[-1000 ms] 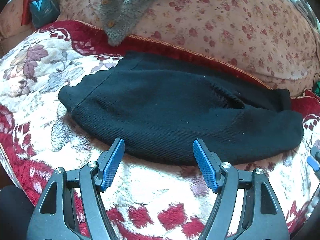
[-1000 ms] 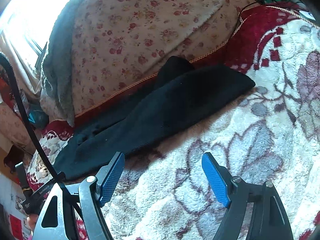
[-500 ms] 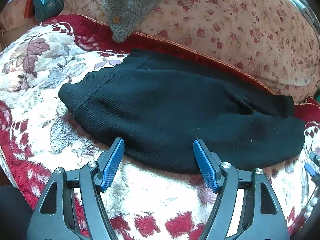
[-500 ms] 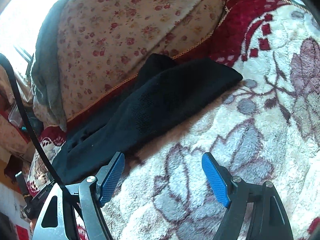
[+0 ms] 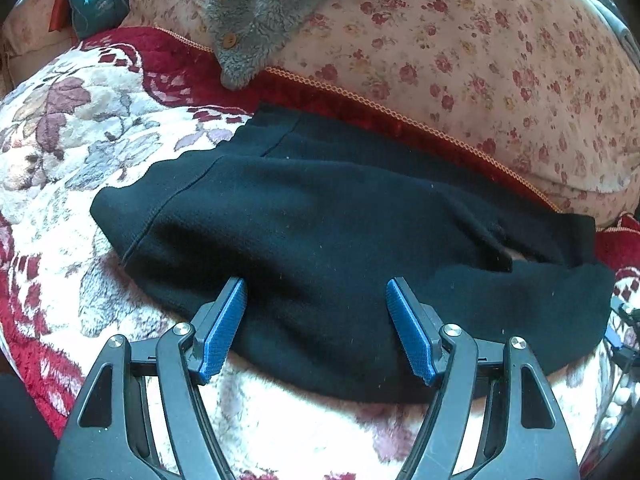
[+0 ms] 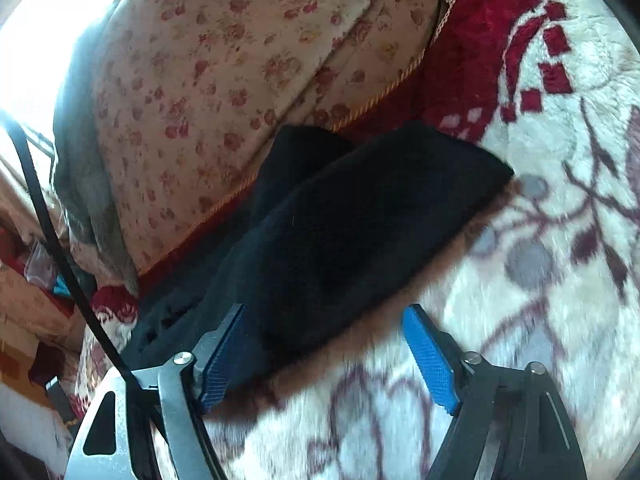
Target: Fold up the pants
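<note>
Black knit pants [image 5: 328,232] lie folded lengthwise across a plush red-and-white floral blanket [image 5: 80,160]. Their waistband end is at the left in the left wrist view. My left gripper [image 5: 316,328] is open, its blue pads straddling the pants' near edge, low over the fabric. In the right wrist view the pants [image 6: 352,220] run from lower left to a leg end at the upper right. My right gripper [image 6: 324,354] is open, its left pad over the pants' near edge and its right pad over the blanket [image 6: 540,280].
A large floral cushion [image 5: 460,48] rises just behind the pants, with a grey fleece garment [image 5: 256,12] draped on it. A teal box [image 5: 96,0] sits at the far left. A black cable [image 6: 60,256] crosses the left of the right wrist view.
Both grippers have moved forward and closer to the pants, so their open pads now reach over the near edge. The pants have not moved.
</note>
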The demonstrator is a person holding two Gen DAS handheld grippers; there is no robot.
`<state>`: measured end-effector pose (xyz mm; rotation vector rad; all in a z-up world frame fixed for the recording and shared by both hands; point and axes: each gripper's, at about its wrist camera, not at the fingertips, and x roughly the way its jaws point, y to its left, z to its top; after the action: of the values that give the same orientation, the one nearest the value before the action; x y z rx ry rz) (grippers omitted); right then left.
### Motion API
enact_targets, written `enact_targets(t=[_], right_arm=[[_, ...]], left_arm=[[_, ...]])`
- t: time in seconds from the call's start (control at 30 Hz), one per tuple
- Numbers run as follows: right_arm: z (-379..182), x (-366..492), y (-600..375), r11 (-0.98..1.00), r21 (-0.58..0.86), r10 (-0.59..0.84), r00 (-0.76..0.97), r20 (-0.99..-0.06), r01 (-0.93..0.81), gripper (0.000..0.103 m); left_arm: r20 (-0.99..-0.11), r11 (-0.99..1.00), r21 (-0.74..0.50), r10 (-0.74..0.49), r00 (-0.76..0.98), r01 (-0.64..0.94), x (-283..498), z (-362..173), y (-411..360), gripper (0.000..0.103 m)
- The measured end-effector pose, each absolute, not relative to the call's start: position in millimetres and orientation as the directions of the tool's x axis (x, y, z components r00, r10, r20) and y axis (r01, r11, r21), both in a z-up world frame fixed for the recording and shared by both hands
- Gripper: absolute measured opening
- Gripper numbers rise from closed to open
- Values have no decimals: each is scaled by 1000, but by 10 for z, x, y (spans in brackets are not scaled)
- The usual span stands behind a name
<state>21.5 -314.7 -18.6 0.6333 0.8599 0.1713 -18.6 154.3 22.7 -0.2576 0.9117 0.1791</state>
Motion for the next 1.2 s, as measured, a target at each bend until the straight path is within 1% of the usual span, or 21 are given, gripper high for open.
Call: enact_targets(t=[0.13,0.17,0.2,0.23,0.27,0.3,0.33,0.37,0.43,0.57,0.7,0.83,0.93,1.07,1.1,1.17,1.2], right_arm=[[-268,351,-3240,760,638,409,670,-619,125,58],[-284,374,-3264,749,650,412,678,-608,128,52],[-302,390,-3284,739,660,412,687,-598,131,45],[-311,396,-3294,733,667,411,697,-588,131,41],[-315,393,-3306,728,673,412,704,-579,128,34],[-319,388,-3310,726,677,412,709,-572,124,27],[-313,369,-3307,727,677,412,718,-561,113,26],[-304,345,-3307,732,674,408,724,-556,105,23],[-271,286,-3296,749,656,388,739,-551,96,20],[-201,175,-3297,773,628,350,765,-541,90,16],[-131,114,-3274,795,602,335,771,-542,78,14],[-30,-16,-3290,794,606,340,783,-521,58,14],[-29,-70,-3310,792,608,345,776,-528,61,14],[-75,-135,-3351,775,628,356,776,-521,66,14],[-82,-136,-3351,773,630,359,775,-520,65,14],[-91,-145,-3346,772,633,362,774,-519,64,14],[-99,-145,-3343,770,636,366,772,-519,62,14]], left_arm=[[-801,951,-161,31,598,-266,-113,245,1586,72],[-802,949,-169,25,597,-267,-99,251,1598,72],[-800,946,-182,17,600,-269,-92,258,1611,70],[-793,942,-196,11,610,-272,-89,275,1635,59],[-788,941,-197,16,616,-276,-90,286,1658,50],[-787,941,-189,26,616,-281,-86,292,1676,27],[-790,942,-179,34,612,-283,-77,288,1712,14],[-792,941,-191,21,610,-281,-71,280,1749,14],[-794,938,-208,4,608,-277,-71,268,1803,8],[-785,945,-199,5,620,-260,-102,326,1798,6],[-767,953,-193,3,642,-235,-167,411,1771,5],[-768,946,-258,-77,636,-198,-200,420,1879,5],[-770,921,-338,-155,619,-191,-281,432,2002,5],[-784,917,-346,-167,598,-198,-392,475,2063,5],[-791,920,-342,-171,588,-193,-424,483,2060,8],[-801,924,-335,-177,572,-184,-478,479,2040,25],[-804,924,-341,-191,564,-173,-522,467,2020,40]])
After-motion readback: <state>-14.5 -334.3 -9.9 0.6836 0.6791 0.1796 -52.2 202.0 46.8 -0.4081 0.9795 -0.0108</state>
